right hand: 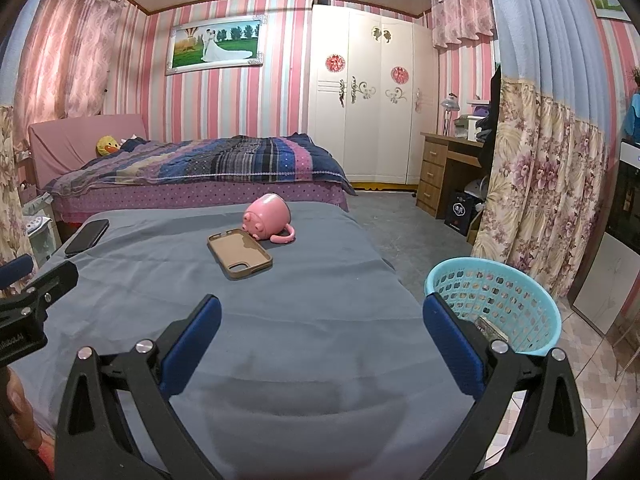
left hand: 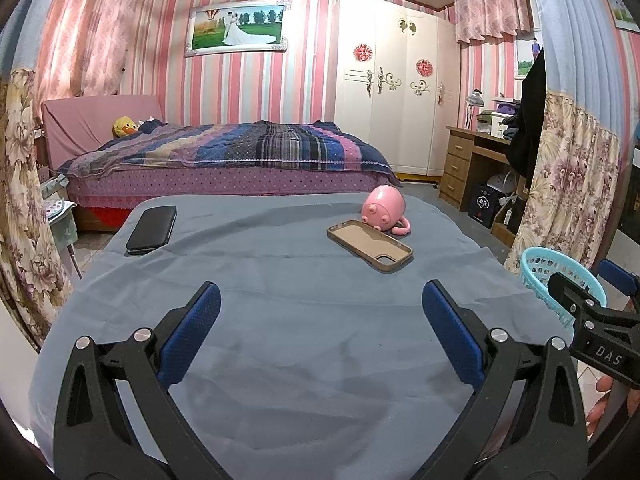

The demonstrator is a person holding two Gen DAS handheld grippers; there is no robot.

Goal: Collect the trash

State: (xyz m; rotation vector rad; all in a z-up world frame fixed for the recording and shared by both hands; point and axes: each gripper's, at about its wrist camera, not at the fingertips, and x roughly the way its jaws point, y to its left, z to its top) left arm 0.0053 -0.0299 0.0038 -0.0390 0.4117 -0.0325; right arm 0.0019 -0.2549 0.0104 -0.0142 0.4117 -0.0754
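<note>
Grey cloth covers the worktop (left hand: 280,320); the left claw (left hand: 320,332) hovers level above it, jaws spread and empty, and the right claw (right hand: 320,332) does likewise, beside the turquoise basket (right hand: 520,292) holding a scrap (right hand: 492,330)

A bedroom in a home. A bed (left hand: 224,152) under a striped purple and blue quilt fills the middle left of the frame, a framed wedding photo (left hand: 238,28) hangs above it on pink striped wallpaper, a white wardrobe (left hand: 394,92) with decals stands upper right, and a wooden desk (left hand: 472,160) with drawers sits at right beside floral curtains (left hand: 568,184)
</note>
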